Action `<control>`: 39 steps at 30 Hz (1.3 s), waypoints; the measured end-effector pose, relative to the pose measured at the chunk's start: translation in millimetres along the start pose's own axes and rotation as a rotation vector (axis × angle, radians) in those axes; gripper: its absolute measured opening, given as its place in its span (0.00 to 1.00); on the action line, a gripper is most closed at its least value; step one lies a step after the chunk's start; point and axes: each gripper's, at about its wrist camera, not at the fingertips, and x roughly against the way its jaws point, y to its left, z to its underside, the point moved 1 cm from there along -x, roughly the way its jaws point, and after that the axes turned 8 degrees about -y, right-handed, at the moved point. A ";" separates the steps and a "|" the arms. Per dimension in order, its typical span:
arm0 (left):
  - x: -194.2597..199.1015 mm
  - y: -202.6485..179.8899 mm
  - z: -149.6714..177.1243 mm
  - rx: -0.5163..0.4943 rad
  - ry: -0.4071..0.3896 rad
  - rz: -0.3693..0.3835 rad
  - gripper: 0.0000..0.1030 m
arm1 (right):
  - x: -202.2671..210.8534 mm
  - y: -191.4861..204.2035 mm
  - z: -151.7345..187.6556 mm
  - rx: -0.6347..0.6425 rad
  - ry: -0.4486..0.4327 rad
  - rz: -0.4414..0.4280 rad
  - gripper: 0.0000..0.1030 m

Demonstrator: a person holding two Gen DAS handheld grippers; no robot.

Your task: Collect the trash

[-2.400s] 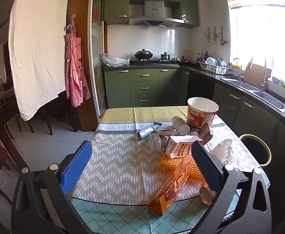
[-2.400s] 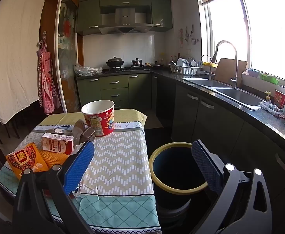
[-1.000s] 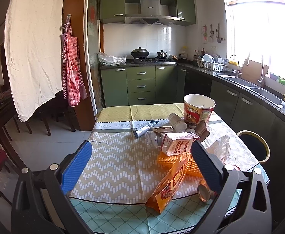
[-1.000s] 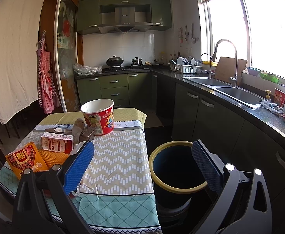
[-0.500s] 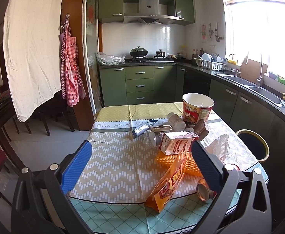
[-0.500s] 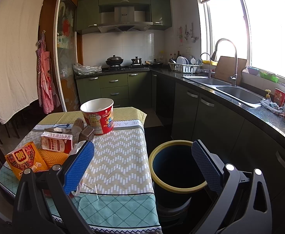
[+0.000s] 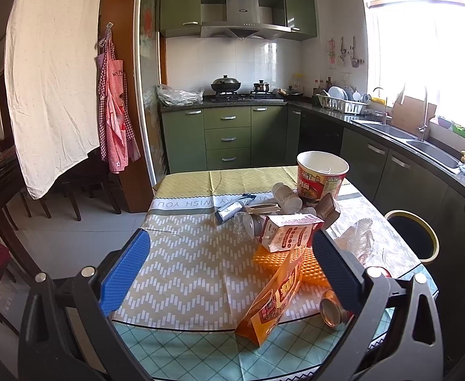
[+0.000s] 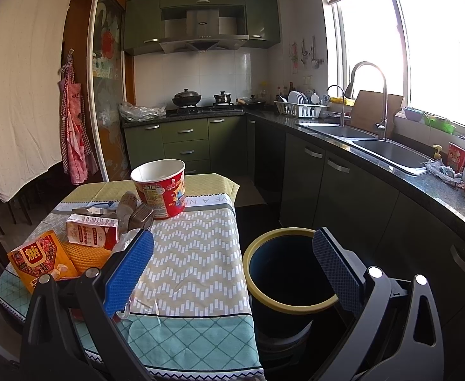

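Trash lies on the table's right part: a red noodle cup [image 7: 322, 177], a milk carton [image 7: 291, 232], an orange snack bag [image 7: 276, 295], an orange mesh pad [image 7: 273, 258], a can [image 7: 332, 312], crumpled clear plastic [image 7: 356, 239] and small bottles [image 7: 284, 195]. My left gripper [image 7: 230, 268] is open and empty, above the table's near edge. My right gripper [image 8: 232, 268] is open and empty, above the gap between the table and a dark bin with a yellow rim [image 8: 291, 268]. The cup [image 8: 159, 187], carton [image 8: 92, 231] and snack bag [image 8: 41, 262] also show in the right wrist view.
The table [image 7: 184, 254] has a patterned cloth. The bin [image 7: 412, 236] stands on the floor at its right side. Green cabinets, a stove [image 8: 203, 106] and a sink counter [image 8: 388, 154] line the back and right. Chairs and a hanging sheet [image 7: 51, 73] are at the left.
The left gripper view has drifted slightly, so the table's trash sits a little lower and to the left. The right gripper has hardly moved. Both stay open and empty.
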 end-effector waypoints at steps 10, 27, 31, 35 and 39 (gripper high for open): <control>-0.5 0.8 -0.1 0.001 0.000 -0.001 0.95 | -0.3 2.9 -0.1 0.002 -0.002 0.000 0.96; -1.1 0.2 0.8 0.000 0.013 -0.005 0.95 | -2.3 -1.9 -3.0 0.002 0.016 0.003 0.96; -6.3 7.6 1.2 0.022 0.038 -0.003 0.95 | -8.2 -9.4 -5.4 0.024 0.046 0.012 0.96; -15.3 13.8 -7.0 0.031 0.070 -0.001 0.95 | -22.0 -10.1 -24.2 0.060 0.087 -0.050 0.96; -24.9 11.2 -18.6 0.018 0.116 0.029 0.95 | -52.2 1.6 -60.9 0.099 0.145 -0.150 0.96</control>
